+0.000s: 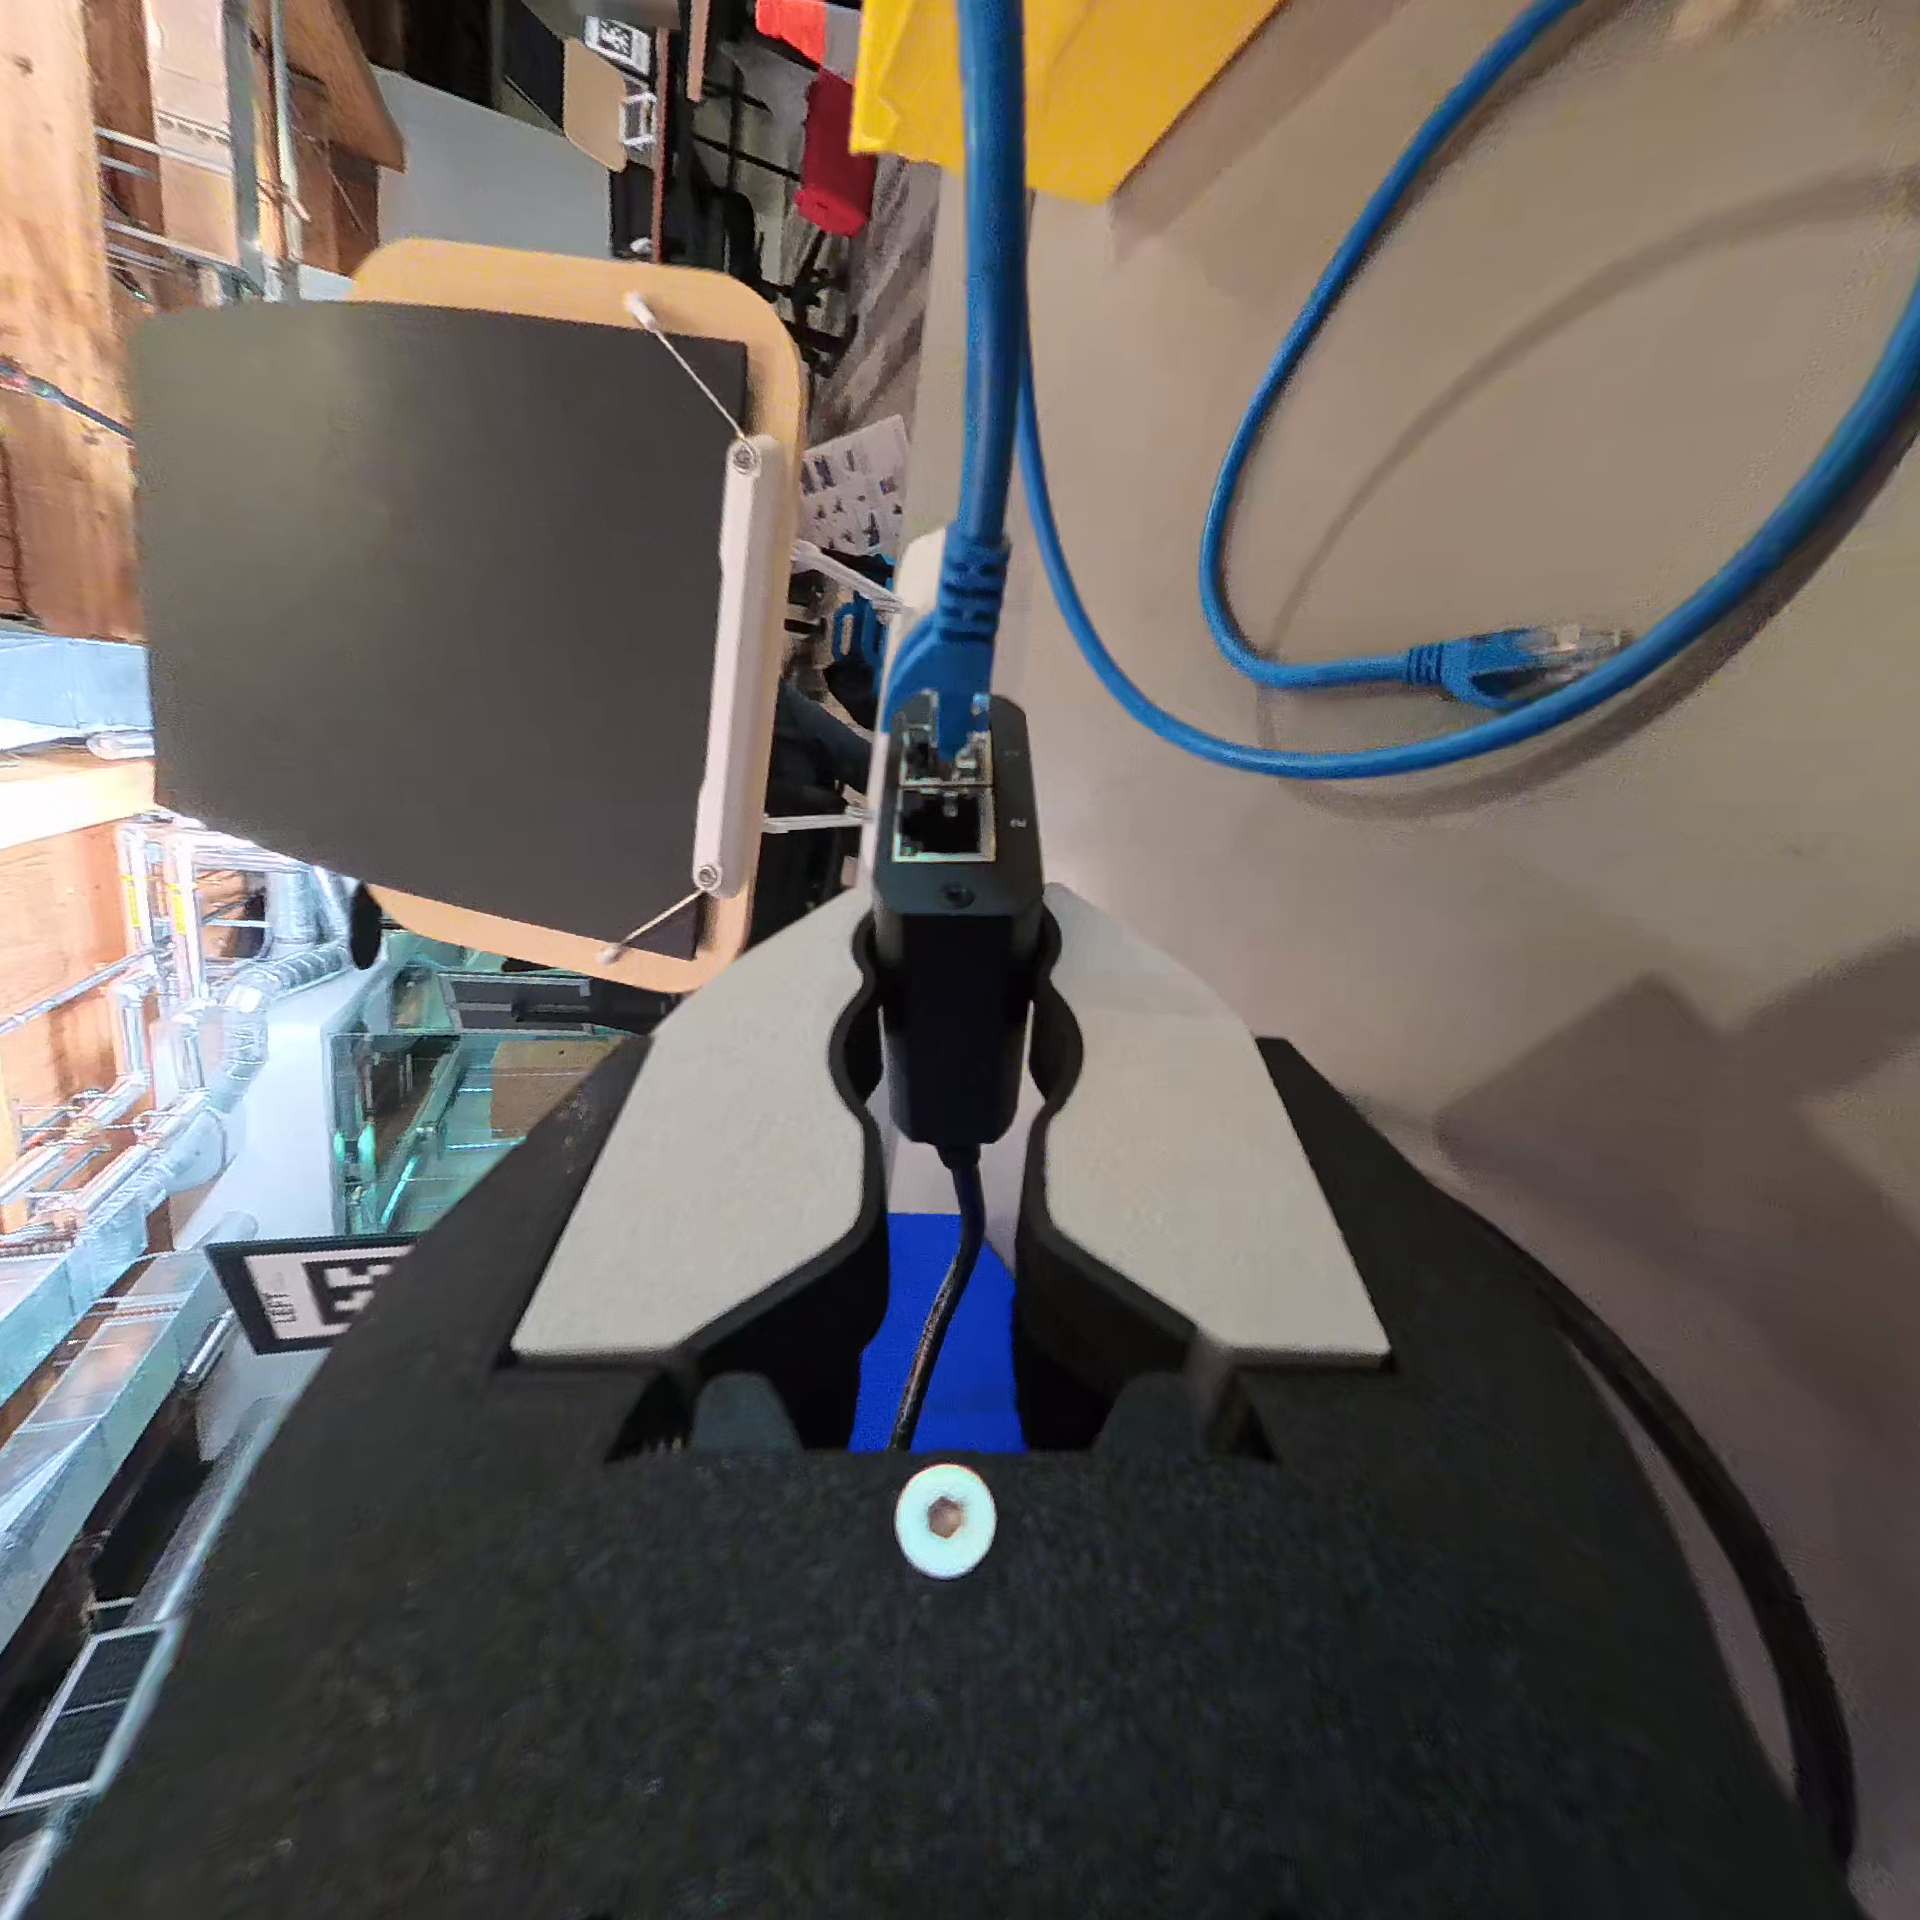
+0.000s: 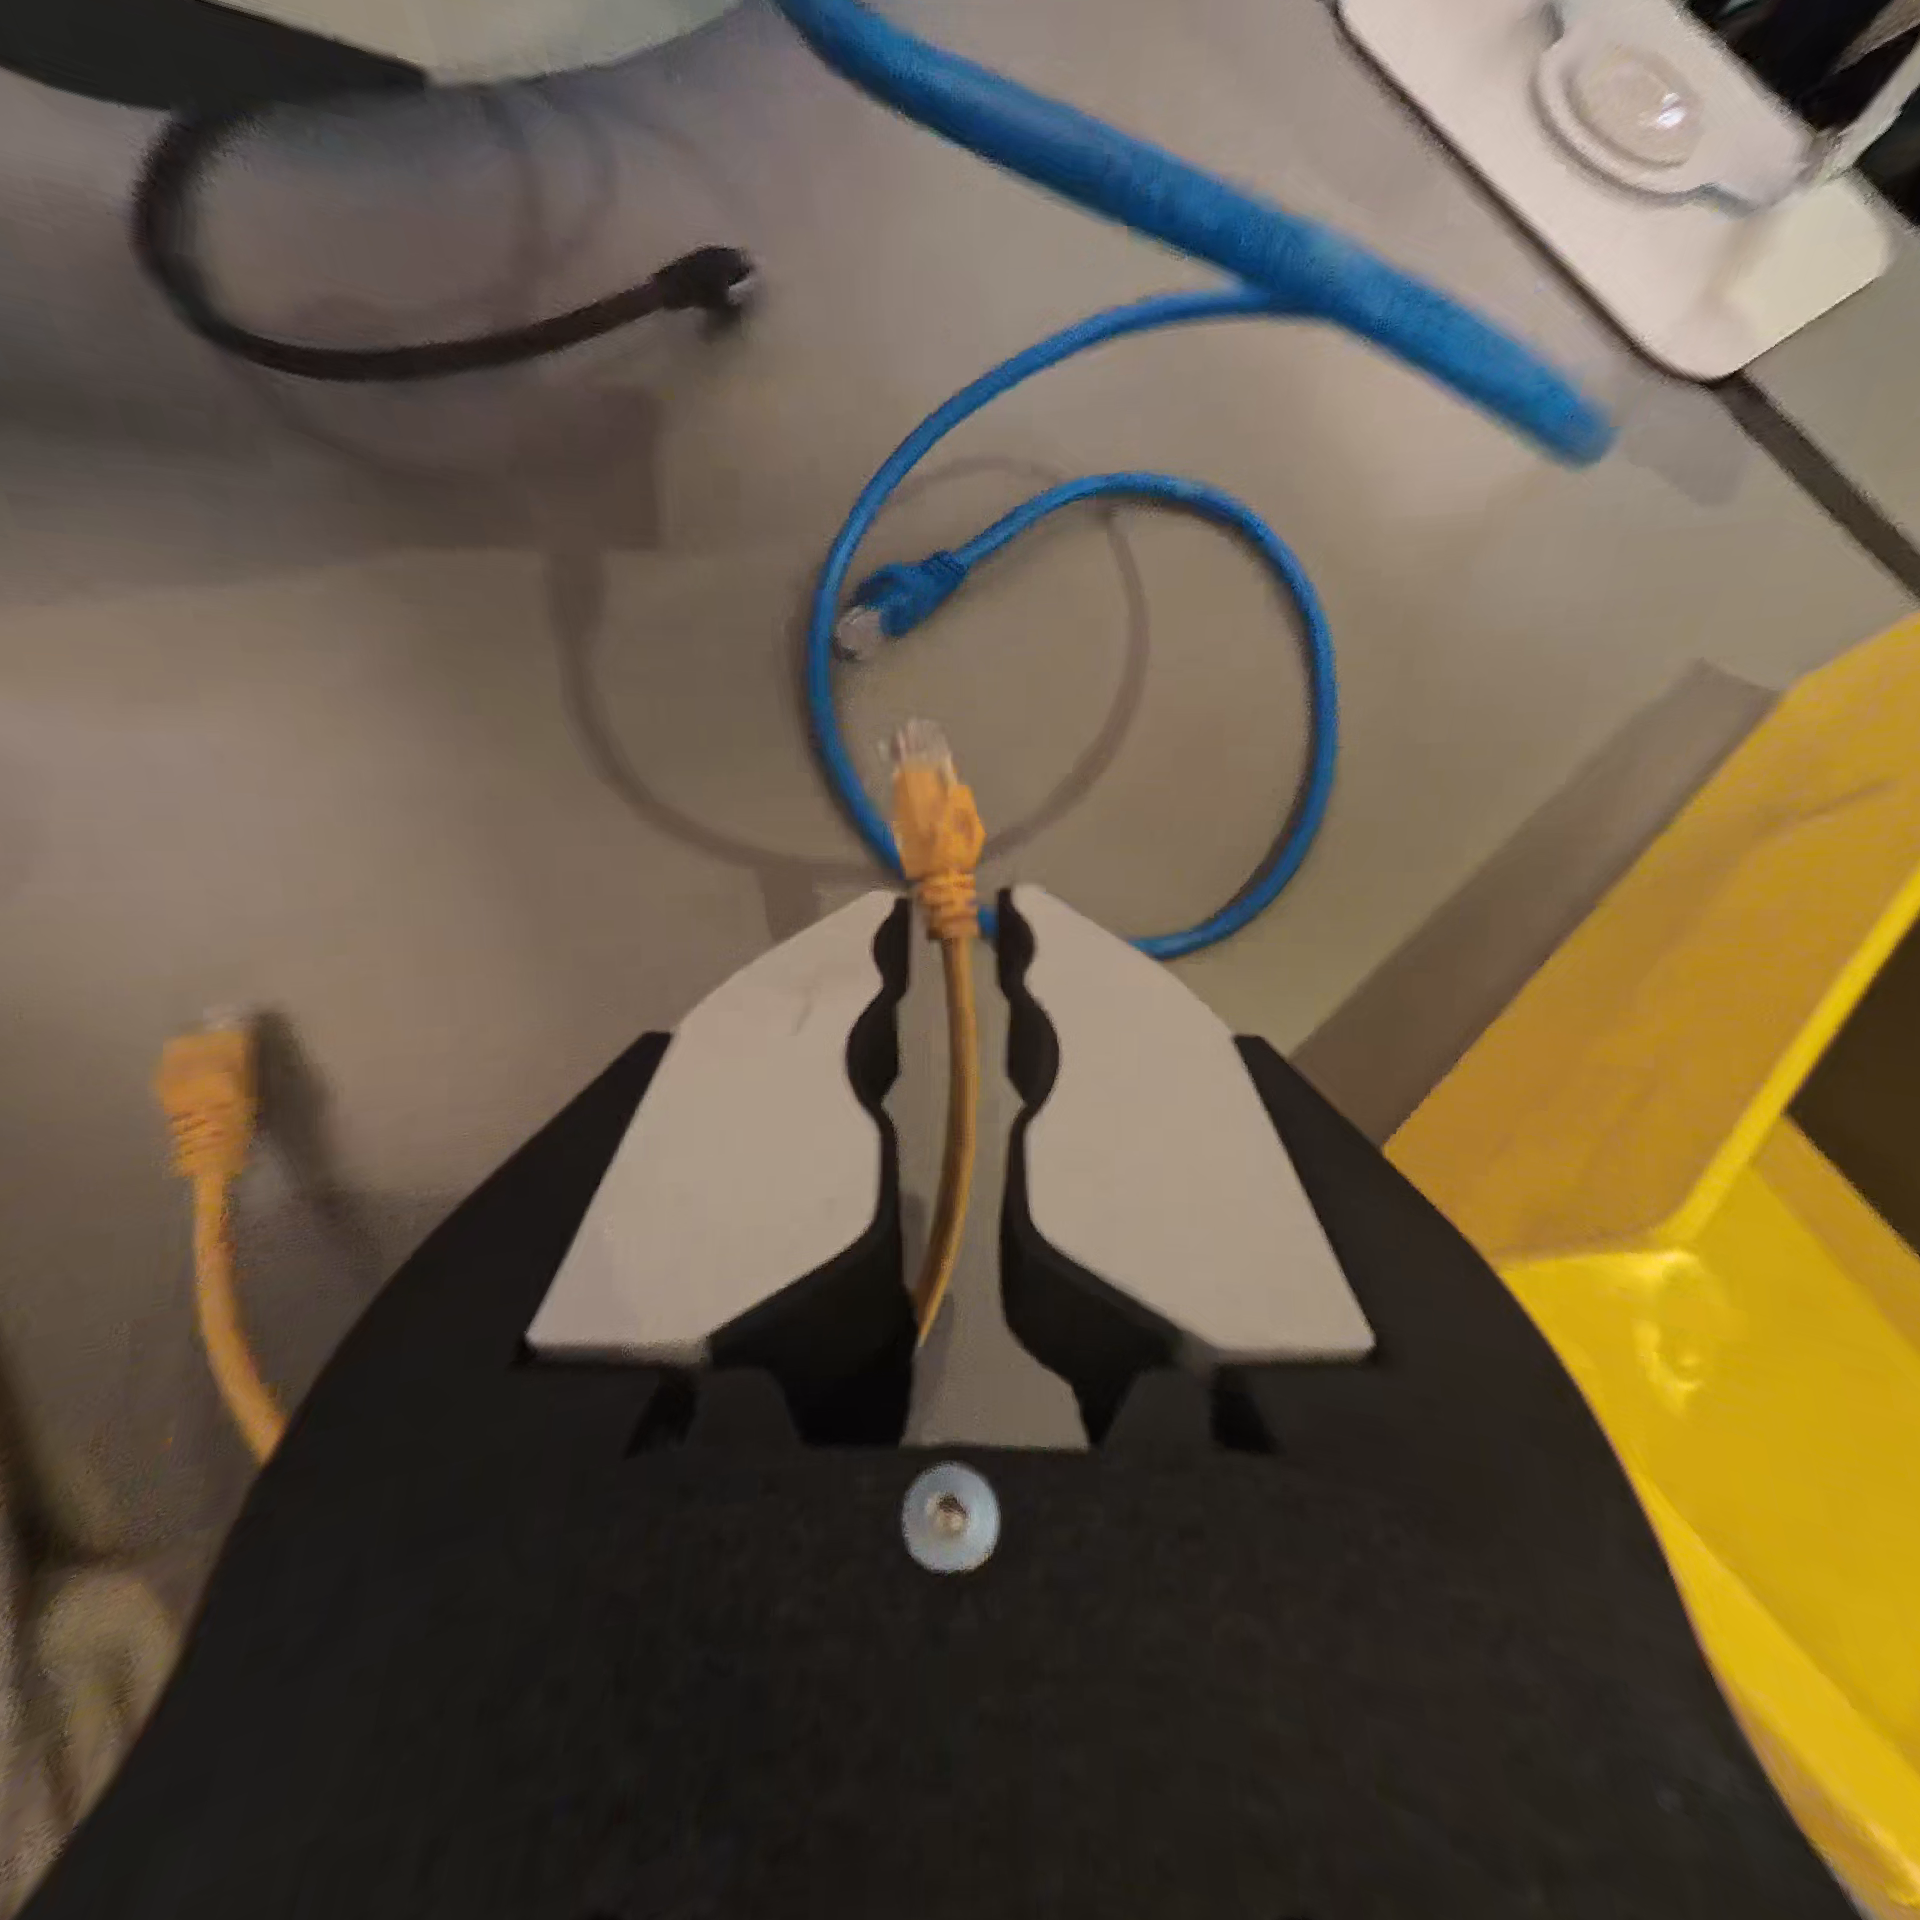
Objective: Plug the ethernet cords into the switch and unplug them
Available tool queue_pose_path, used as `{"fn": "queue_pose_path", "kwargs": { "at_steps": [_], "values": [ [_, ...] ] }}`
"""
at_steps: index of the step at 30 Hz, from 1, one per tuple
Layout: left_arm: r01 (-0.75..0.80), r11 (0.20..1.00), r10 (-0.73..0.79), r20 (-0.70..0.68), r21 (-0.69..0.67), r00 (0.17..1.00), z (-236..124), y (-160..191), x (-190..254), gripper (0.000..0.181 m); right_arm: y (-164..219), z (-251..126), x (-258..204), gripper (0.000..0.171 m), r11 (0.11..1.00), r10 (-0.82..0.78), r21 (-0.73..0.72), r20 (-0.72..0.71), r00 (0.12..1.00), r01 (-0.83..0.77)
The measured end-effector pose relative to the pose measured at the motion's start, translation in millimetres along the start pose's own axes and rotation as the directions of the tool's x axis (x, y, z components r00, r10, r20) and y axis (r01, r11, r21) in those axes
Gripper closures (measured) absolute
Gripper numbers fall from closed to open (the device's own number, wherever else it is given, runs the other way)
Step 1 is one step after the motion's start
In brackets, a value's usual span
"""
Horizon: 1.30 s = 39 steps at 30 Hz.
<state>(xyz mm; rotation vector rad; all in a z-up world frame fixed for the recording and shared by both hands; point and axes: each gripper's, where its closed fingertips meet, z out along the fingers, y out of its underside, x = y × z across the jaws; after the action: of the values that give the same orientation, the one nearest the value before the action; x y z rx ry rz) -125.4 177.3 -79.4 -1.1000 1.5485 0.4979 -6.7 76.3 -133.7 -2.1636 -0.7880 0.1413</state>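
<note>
Left hand-held gripper (image 1: 954, 935) clamps switch (image 1: 954, 997), blue cord (image 1: 982, 416) plugged.

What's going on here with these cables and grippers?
A person is working two handheld grippers. The left gripper holds a small black switch off the table; a blue cord is plugged into one port and the port beside it is empty. The right gripper holds an orange cord, plug forward, over the grey table, not yet plugged in.
</note>
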Motion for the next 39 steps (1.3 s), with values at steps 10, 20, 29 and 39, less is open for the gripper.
{"fn": "queue_pose_path", "kwargs": {
  "at_steps": [10, 20, 29, 39],
  "values": [
    [0.022, 1.0, -0.02, -0.12, 0.016, 0.993, -2, -8, 19, 0.158, -105, -36, -35, 0.136, 0.83, -0.535, 0.211, 0.044, 0.844, 0.516],
    [0.051, 0.998, -0.045, -0.18, 0.029, 0.983, -11, -20, 26, 0.157, -104, 23, -39, 0.142, 0.676, -0.735, 0.138, 0.049, 0.677, 0.724],
    [0.064, 0.998, -0.058, -0.204, 0.024, 0.977, -12, -22, 29, 0.157, -103, 28, -34, 0.151, 0.635, -0.77, 0.1, 0.002, 0.638, 0.766],
    [0.109, 0.994, -0.104, -0.242, 0.008, 0.965, -12, -22, 32, 0.157, -104, 26, -35, 0.154, 0.61, -0.79, 0.089, -0.011, 0.613, 0.787]
  ]
}}
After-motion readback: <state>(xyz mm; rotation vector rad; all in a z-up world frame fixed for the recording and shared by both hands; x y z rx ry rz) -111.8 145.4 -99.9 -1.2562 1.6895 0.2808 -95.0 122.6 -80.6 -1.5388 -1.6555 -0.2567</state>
